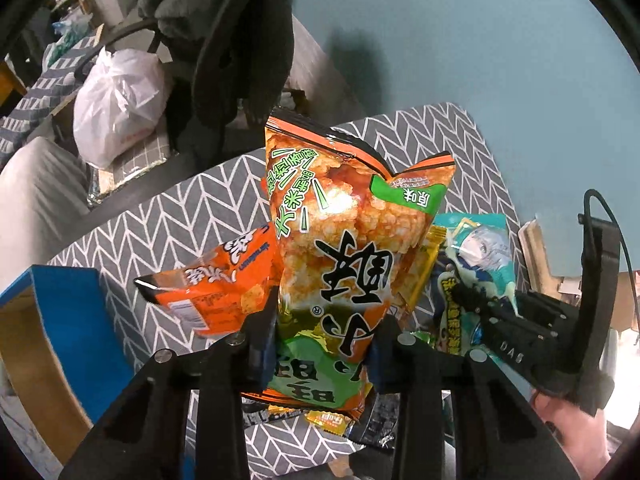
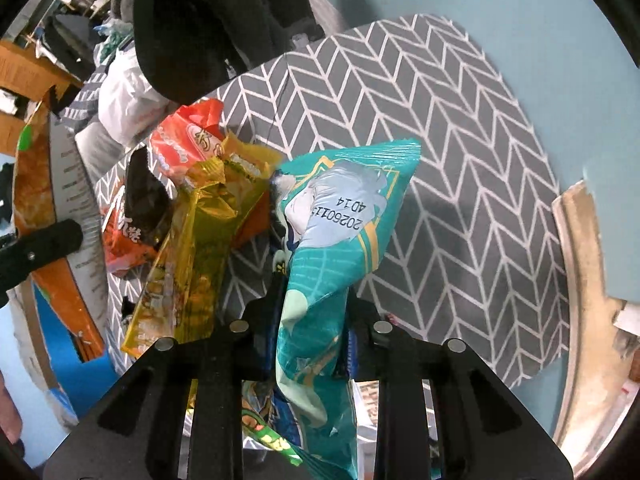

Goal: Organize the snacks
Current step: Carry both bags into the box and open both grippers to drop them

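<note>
My left gripper point(image 1: 324, 328) is shut on the lower part of an orange and green rice-cracker bag point(image 1: 340, 220), which stands upright above the grey herringbone cloth point(image 1: 160, 220). My right gripper point(image 2: 314, 308) is shut on a teal snack bag point(image 2: 344, 208) with a printed date, also held off the cloth point(image 2: 440, 140). In the left wrist view that teal bag point(image 1: 480, 248) shows at the right. A small orange packet point(image 1: 216, 284) lies just left of the left gripper. A yellow packet point(image 2: 200, 240) and a red-orange packet point(image 2: 188, 144) lie in a heap left of the right gripper.
A blue-edged box point(image 1: 68, 320) stands at the cloth's left edge. Behind the cloth are a white plastic bag point(image 1: 120, 100) and dark clothing point(image 1: 224, 40) draped over a chair. A teal surface point(image 1: 480, 40) extends beyond the cloth. Small wrapped packets lie under both grippers.
</note>
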Demonstrator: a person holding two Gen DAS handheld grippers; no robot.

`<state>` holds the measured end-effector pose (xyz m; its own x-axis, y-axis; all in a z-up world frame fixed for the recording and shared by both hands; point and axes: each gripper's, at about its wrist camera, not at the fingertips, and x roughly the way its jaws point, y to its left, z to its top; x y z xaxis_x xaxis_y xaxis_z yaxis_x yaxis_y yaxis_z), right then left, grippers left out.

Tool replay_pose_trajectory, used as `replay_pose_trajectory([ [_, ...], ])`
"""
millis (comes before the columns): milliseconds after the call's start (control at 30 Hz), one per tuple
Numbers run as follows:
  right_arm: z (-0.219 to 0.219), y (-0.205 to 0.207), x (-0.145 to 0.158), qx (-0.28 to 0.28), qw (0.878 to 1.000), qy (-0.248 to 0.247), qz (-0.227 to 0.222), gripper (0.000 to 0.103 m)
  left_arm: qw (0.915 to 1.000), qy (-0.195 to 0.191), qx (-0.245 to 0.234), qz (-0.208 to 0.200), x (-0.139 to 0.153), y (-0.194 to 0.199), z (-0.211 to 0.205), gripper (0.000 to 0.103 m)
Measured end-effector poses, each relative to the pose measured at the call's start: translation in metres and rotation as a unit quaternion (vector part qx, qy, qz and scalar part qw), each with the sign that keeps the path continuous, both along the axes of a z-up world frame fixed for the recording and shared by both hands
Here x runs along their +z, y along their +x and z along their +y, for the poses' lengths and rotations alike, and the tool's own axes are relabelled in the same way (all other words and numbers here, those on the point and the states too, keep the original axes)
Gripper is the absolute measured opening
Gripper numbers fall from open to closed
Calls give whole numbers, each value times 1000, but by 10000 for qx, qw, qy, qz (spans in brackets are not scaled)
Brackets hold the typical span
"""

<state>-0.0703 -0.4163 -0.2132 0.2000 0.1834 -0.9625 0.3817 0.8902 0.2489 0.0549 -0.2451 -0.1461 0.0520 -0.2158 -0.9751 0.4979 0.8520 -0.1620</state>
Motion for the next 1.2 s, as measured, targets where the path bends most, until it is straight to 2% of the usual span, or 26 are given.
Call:
replay_pose_trajectory([
  [267,-17,-13,46,73,9993,-178,-317,23,9998,-75,103,-153,21,-11,18,35],
  [367,-14,-18,68,206,9983,-287,-463,23,9996,-55,56,-279,30,-18,28,35],
  [600,5,-15,94,554,9951,-394,-714,23,9985,-18,15,-542,46,-29,52,35],
  [1000,71,11,116,1284,9856,-320,-1054,23,9957,-34,535,-756,63,-35,114,35],
  [1200,116,22,122,1817,9762,-201,-1164,23,9925,35,917,-802,65,-37,151,35],
])
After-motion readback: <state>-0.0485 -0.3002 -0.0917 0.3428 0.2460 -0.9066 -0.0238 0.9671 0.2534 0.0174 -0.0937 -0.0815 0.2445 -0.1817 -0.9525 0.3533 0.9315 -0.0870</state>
